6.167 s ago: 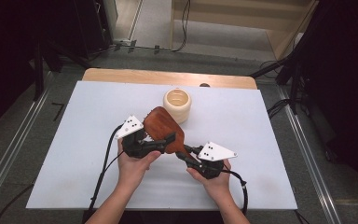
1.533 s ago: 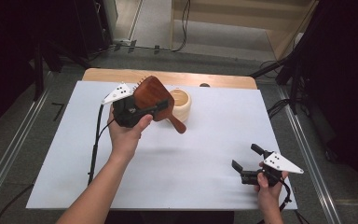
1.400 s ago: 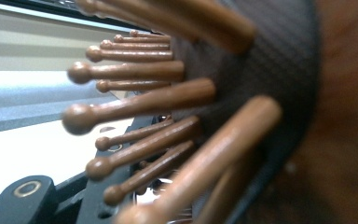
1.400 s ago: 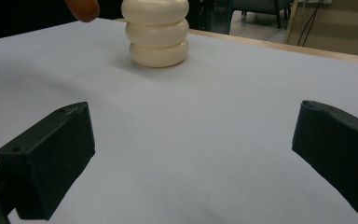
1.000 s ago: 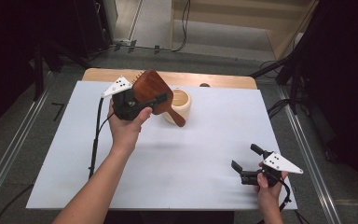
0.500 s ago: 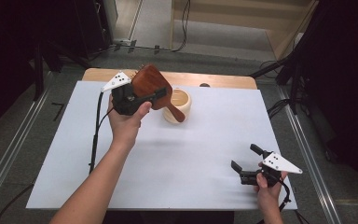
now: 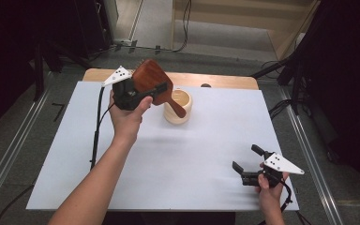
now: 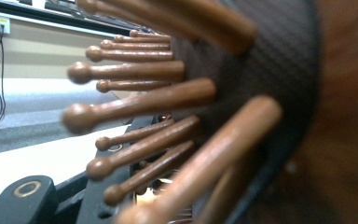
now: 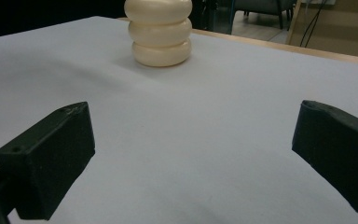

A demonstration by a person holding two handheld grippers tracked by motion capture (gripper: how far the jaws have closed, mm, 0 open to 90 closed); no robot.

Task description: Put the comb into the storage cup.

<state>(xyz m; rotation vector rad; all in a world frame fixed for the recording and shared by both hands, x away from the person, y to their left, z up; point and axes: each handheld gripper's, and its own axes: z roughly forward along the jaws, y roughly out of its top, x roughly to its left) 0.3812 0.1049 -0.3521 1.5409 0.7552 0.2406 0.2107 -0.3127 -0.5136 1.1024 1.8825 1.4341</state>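
1. My left gripper (image 7: 143, 93) was clamped on the wooden hairbrush (image 7: 151, 82), lifted off the table; bristles (image 8: 140, 105) sat right in front of its camera.
2. Brush handle (image 7: 176, 104) slanted down from my jaws toward the cream ridged cup (image 7: 178, 107), its tip over the cup's mouth; contact unclear.
3. My judgement: pickup done, handle roughly lined up. Left: lower it in, let go.
4. My right gripper (image 7: 248, 164) rested low on the white table (image 7: 206, 150), jaws wide apart, holding nothing.
5. Cup (image 9: 158, 32) stood well ahead of those jaws, upright.
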